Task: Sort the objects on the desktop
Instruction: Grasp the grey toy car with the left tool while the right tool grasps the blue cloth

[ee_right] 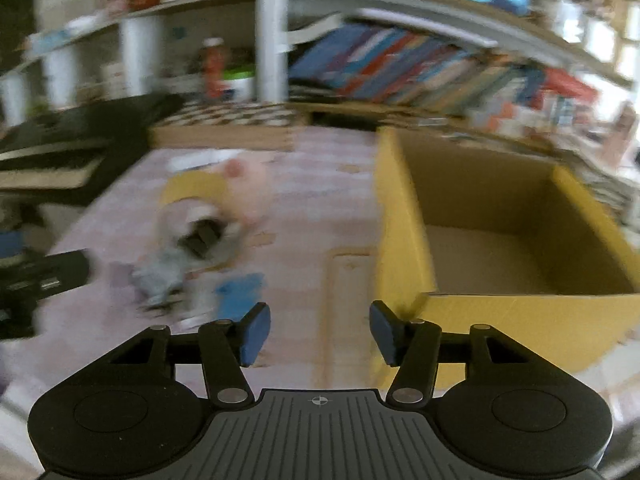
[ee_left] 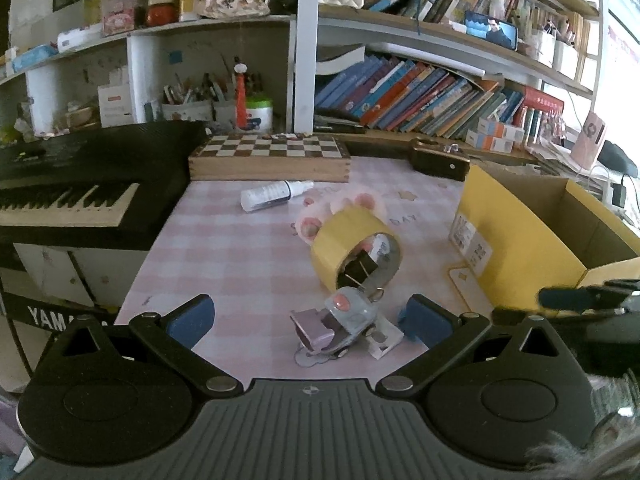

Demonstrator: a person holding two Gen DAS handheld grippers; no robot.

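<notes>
Left gripper (ee_left: pixel 308 320): jaws spread wide, nothing pinched. A small grey toy car (ee_left: pixel 340 326) with a lilac front stands on the desk (ee_left: pixel 224 248) between the two blue pads, touching neither. Just beyond it a roll of yellow tape (ee_left: pixel 352 250) stands on edge with a black binder clip (ee_left: pixel 358 266) inside its core. A pink paw-shaped plush (ee_left: pixel 344 208) lies behind the tape; farther off, a white spray bottle (ee_left: pixel 274 195) lies on its side before a wooden chessboard box (ee_left: pixel 270 158).

Right gripper (ee_right: pixel 318 334): jaws partly spread, empty, over bare desk; view blurred. The open yellow cardboard box (ee_right: pixel 404 224) stands just right of the jaws, its near left corner beside the right pad. The toy car and tape lie to the far left of these jaws.
</notes>
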